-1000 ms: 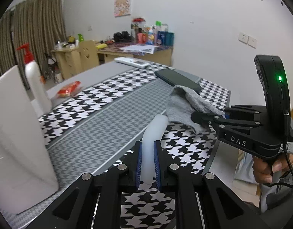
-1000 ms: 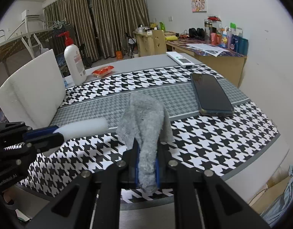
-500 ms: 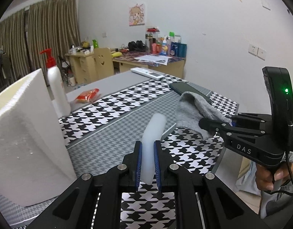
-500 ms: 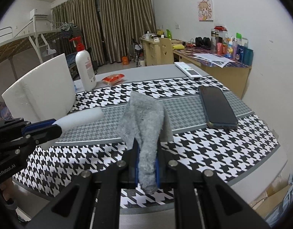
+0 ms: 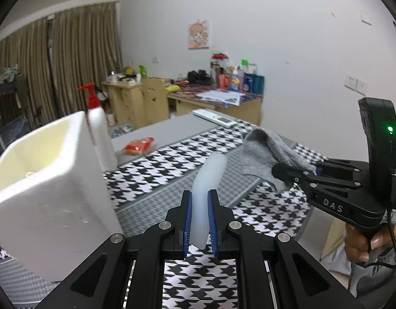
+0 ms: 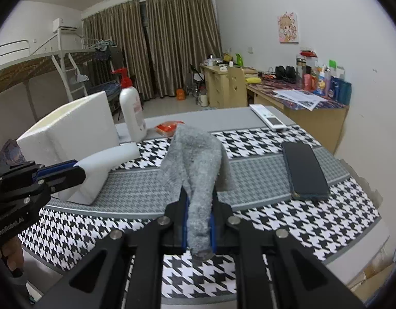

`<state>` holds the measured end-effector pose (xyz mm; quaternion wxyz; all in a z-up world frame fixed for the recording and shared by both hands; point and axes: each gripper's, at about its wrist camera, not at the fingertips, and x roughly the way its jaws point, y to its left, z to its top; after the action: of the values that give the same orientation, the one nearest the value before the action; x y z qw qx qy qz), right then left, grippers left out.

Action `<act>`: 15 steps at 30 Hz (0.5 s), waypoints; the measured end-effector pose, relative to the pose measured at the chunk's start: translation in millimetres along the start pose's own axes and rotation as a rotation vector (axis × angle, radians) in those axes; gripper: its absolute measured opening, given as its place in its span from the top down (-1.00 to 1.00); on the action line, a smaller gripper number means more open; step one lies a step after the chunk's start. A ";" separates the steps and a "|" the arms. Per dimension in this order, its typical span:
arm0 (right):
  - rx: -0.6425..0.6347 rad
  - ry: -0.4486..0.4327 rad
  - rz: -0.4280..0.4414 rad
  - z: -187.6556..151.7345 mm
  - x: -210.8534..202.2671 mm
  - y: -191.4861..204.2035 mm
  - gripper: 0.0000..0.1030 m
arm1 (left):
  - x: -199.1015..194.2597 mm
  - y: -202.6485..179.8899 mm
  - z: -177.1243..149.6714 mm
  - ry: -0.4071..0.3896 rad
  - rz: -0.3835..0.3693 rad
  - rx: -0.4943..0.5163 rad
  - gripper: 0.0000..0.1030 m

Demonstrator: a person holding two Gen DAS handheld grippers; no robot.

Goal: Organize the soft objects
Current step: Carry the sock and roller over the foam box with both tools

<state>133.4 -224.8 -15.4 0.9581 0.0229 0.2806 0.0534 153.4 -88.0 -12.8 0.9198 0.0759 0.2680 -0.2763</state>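
- Open-topped white foam box (image 5: pixel 51 180) stands at the surface's left edge, left of both grippers and nearer the left gripper (image 5: pixel 199 221).
- Left jaws are clamped on a translucent white soft tube (image 5: pixel 208 180), its long axis pointing forward.
- Right gripper (image 6: pixel 199 221) jaws are clamped on a grey fuzzy sock (image 6: pixel 198 159), held above the surface.

Both views are evenly and moderately lit by diffuse indoor light; no lamp shows. The curtains (image 6: pixel 151 46) are drawn and dark. Shadows are soft and weak, the plainest beside the foam box (image 6: pixel 66 139) on the table runner (image 6: pixel 262 172) toward 5 o'clock. A green indicator light (image 5: pixel 390 129) glows at 3 o'clock in the left wrist view. Fisheye distortion bends straight lines strongly outward; black vignette fills the corners. The left view shows slight motion blur; the far desk (image 5: pixel 218 100) is soft.
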 end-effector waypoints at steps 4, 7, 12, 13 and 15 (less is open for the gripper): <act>-0.001 -0.019 0.043 9.0 -1.9 8.4 0.69 | -7.5 7.5 4.3 -0.021 0.026 -0.011 0.74; -0.018 -0.036 0.052 16.0 -3.0 15.3 0.69 | -13.9 13.3 9.2 -0.041 0.046 -0.017 0.74; -0.040 -0.059 0.073 28.5 -4.6 24.0 0.69 | -27.3 23.7 16.7 -0.084 0.085 -0.023 0.74; -0.045 -0.061 0.081 30.8 -4.7 25.7 0.69 | -29.9 26.5 18.0 -0.090 0.099 -0.024 0.74; -0.045 -0.066 0.105 35.4 -5.4 28.4 0.69 | -34.4 31.4 21.1 -0.099 0.101 -0.032 0.74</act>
<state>145.5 -197.7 19.3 0.9630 0.0179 0.2460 0.1091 156.0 -51.7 23.1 0.9458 0.0605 0.2223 -0.2288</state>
